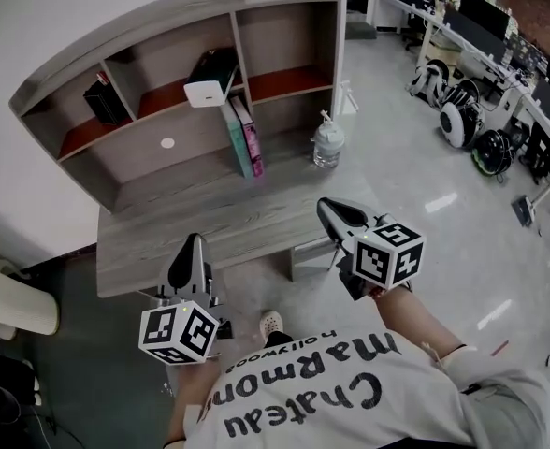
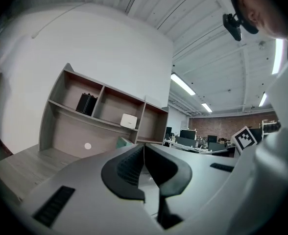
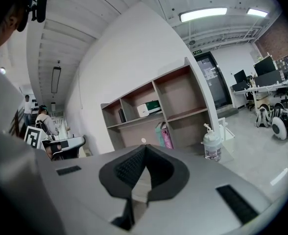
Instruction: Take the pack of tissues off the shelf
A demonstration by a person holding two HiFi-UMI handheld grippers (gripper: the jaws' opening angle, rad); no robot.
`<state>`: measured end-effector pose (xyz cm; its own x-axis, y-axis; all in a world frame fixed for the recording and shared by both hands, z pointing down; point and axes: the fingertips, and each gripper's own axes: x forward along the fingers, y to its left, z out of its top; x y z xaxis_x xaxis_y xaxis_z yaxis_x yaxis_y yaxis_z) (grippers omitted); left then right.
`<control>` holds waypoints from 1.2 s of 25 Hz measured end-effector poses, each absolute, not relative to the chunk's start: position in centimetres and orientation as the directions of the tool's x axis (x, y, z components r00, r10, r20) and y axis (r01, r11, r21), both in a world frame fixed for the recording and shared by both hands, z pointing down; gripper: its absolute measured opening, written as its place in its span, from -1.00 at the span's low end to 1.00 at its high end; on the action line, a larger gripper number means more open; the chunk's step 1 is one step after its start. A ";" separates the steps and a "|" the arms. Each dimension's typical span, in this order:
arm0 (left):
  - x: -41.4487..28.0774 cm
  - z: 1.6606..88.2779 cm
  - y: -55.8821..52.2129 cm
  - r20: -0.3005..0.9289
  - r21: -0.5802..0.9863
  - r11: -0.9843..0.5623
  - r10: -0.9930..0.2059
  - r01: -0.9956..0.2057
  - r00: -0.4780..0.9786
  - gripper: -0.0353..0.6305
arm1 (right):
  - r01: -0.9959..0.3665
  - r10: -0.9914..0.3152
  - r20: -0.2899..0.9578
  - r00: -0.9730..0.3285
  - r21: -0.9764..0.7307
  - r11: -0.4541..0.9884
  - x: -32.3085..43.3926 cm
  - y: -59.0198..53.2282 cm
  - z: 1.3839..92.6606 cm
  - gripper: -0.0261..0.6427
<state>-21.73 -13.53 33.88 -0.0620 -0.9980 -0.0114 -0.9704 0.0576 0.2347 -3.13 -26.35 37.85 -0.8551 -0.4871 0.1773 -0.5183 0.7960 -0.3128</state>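
Note:
The pack of tissues (image 1: 206, 91) is a white box with a dark top. It sits on the middle compartment of the upper shelf (image 1: 163, 96), and shows small in the left gripper view (image 2: 128, 121) and in the right gripper view (image 3: 149, 108). My left gripper (image 1: 195, 239) hovers over the desk's front edge, well short of the shelf, with its jaws shut and empty (image 2: 144, 145). My right gripper (image 1: 324, 204) hangs at the desk's right front corner, also shut on nothing (image 3: 145, 147). Both point toward the shelf unit.
A grey desk (image 1: 191, 213) carries the shelf unit against a white wall. A black box (image 1: 102, 101) stands in the left compartment. Two upright books (image 1: 244, 138) and a clear bottle (image 1: 327, 145) stand on the desktop. A beige chair (image 1: 8, 302) is at the left, and scooters (image 1: 457, 110) stand at the right.

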 end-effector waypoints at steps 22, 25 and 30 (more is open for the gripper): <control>-38.8 34.9 -22.3 0.033 0.265 0.062 -0.998 -0.962 -0.055 -0.83 | -0.516 -0.481 0.196 -0.854 -0.437 0.737 -19.8 -35.0 38.6 -0.90; -40.1 34.5 -23.0 0.021 0.262 0.050 -0.999 -0.964 -0.047 -0.83 | -0.517 -0.489 0.187 -0.852 -0.453 0.727 -21.0 -35.4 38.4 -0.90; -41.0 34.4 -24.1 0.014 0.274 0.025 -1.000 -0.962 -0.022 -0.83 | -0.517 -0.490 0.187 -0.851 -0.462 0.721 -22.4 -35.7 38.3 -0.90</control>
<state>-40.97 -24.12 34.35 -0.0223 -0.9997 0.0142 -0.9615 0.0253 0.2735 -22.44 -35.67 38.28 -0.8512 -0.4902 0.1874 -0.5168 0.7206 -0.4622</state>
